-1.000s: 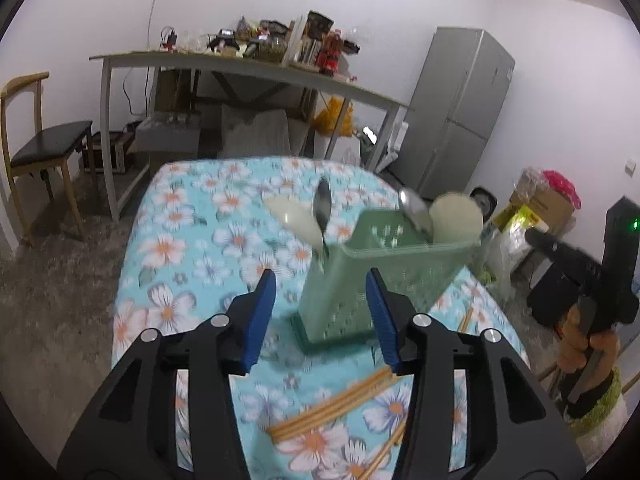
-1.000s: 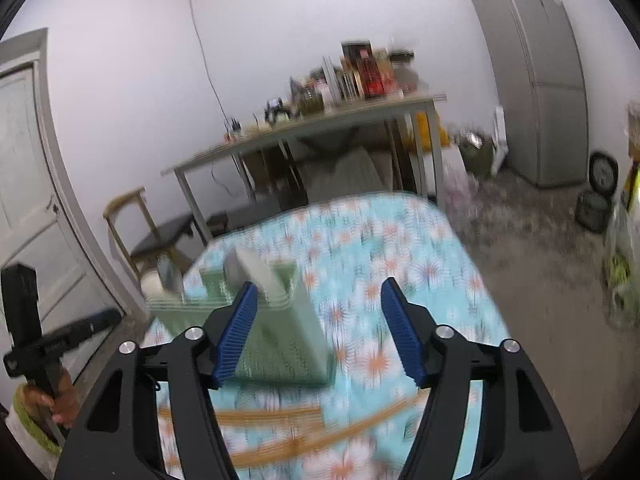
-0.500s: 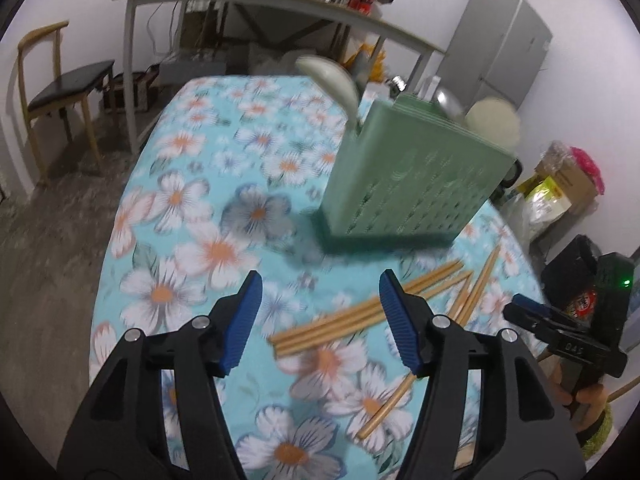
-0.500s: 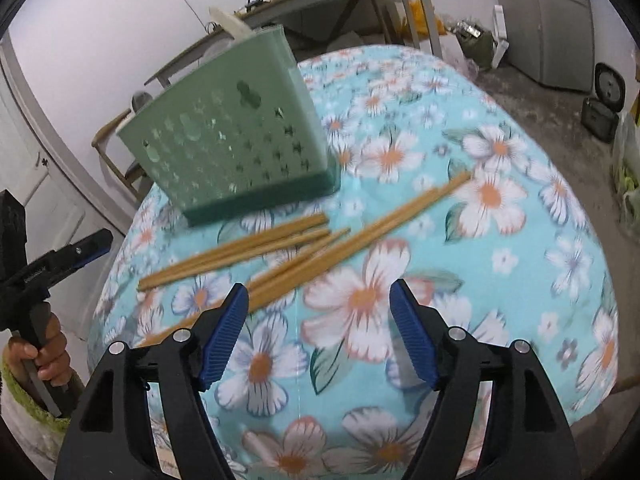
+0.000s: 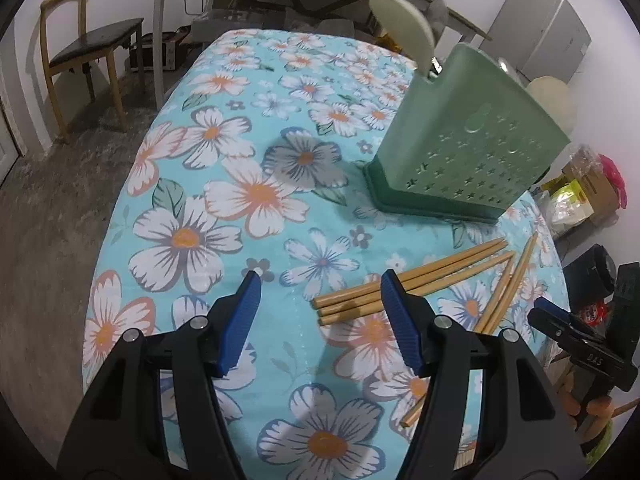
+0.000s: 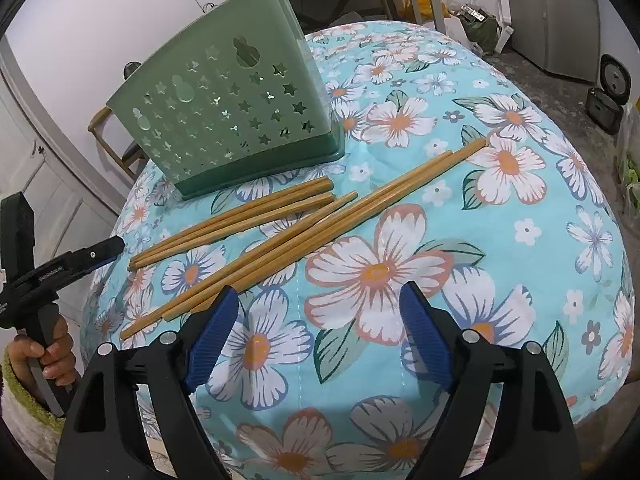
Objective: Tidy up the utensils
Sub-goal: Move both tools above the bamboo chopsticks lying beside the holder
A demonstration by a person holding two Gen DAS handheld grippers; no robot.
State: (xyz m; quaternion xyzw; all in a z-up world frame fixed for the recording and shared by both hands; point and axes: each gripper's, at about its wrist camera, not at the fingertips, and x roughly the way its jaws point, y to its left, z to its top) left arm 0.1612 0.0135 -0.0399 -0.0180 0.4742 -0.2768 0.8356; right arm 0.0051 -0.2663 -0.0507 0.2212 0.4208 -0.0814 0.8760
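Chopsticks (image 6: pixel 256 236) lie loose in two overlapping bunches on the bench (image 6: pixel 460 200), just in front of the green caddy (image 6: pixel 232 120). None picked yet.

My right gripper (image 6: pixel 320 308) hangs above the cloth beside the near bunch, fingers still spreading, nothing between them. My left gripper (image 5: pixel 318 294) is released too, empty, with the blunt ends of the other bunch (image 5: pixel 404 280) just off its right finger.

Plan, I think: take one bunch near mid-length, fingers across the sticks, so they don't pivot. They look like smooth, round, tapered bamboo, likely to roll and fan out.

Cloth is soft quilted floral, so fingertips may snag. Caddy is rigid plastic with star cut-outs; pale spoons (image 5: pixel 404 24) already stand inside it.
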